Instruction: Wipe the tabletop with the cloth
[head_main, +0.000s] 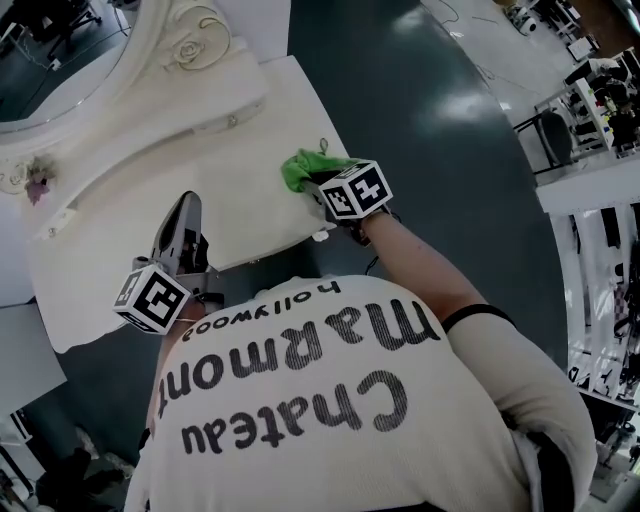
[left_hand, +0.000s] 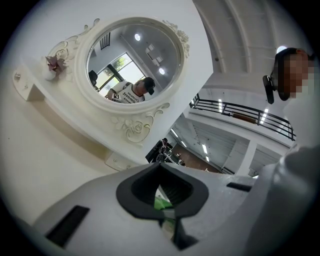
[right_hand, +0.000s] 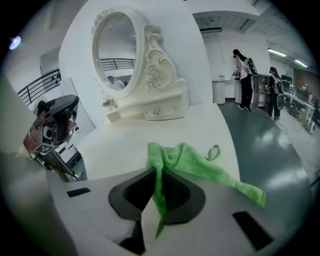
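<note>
Right gripper (right_hand: 158, 175) is pinching the crumpled green microfibre cloth (right_hand: 192, 161) on the white tabletop (right_hand: 145, 132). Left gripper (left_hand: 161, 192) hovers, jaws together, empty.

Large open lab hall, glossy grey floor (head_main: 440, 120), equipment-laden benches (head_main: 600, 105) at two o'clock, mezzanine railing (left_hand: 240, 113), strip lights (right_hand: 300, 63), ornate dressing table (head_main: 130, 205) staged at eleven o'clock.

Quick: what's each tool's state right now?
Left tool: closed, holding nothing.
Right tool: closed on the green cloth.
</note>
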